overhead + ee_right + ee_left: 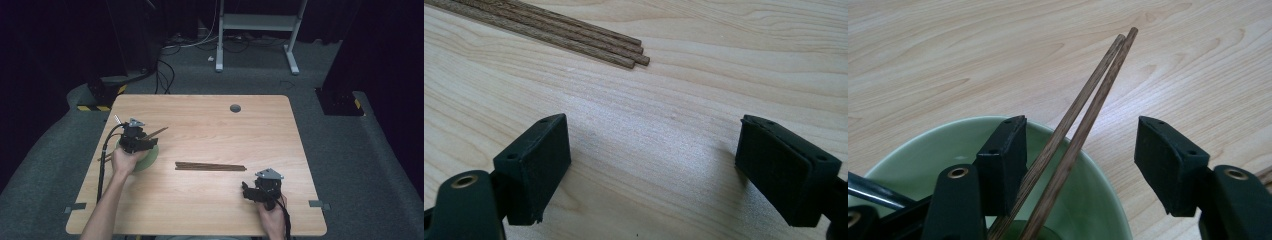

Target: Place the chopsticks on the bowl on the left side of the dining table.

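Two brown wooden chopsticks (1083,120) lean in pale green ceramic bowl (908,155), between left hand-held gripper (1080,165) jaws, spread wide, seemingly untouched. Right hand-held gripper (654,170) wide, empty, near loose chopstick bundle (574,35) on surface (210,125). No writing.

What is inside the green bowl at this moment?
Two chopsticks lean in the green bowl, tips pointing out over its rim, between the open jaws of the left gripper. A dark metal rod crosses the bowl's left edge. The gripper's body covers the bowl's bottom.

Bright table, dark surroundings, soft shadows, sharp focus
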